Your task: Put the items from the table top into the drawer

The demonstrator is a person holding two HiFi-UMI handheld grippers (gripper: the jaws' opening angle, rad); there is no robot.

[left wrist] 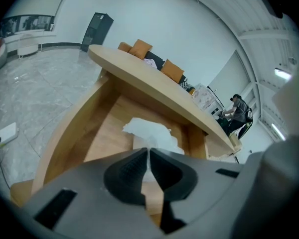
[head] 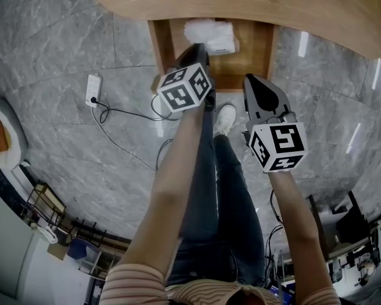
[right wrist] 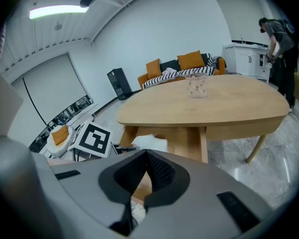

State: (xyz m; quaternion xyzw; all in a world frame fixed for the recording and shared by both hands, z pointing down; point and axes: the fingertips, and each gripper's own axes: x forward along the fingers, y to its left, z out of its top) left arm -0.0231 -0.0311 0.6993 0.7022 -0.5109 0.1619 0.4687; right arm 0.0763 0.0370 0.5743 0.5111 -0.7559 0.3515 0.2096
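An open wooden drawer [head: 159,49] hangs under the wooden table top [head: 254,5]. White crumpled tissue and a white pack [head: 209,33] lie inside it. My left gripper [head: 201,48] reaches over the drawer's front, just above the white items [left wrist: 147,131], and its jaws are shut with nothing seen between them. My right gripper [head: 249,79] hovers at the drawer's right front corner, apart from it, also shut and empty. In the right gripper view a small glass jar [right wrist: 196,85] stands on the table top [right wrist: 214,103], and the drawer [right wrist: 189,143] shows below it.
A white power strip [head: 93,89] with a black cable lies on the marble floor at the left. The person's shoe [head: 225,118] is just before the drawer. A sofa with orange cushions [right wrist: 182,66] stands behind the table, and a person [right wrist: 279,39] stands at the far right.
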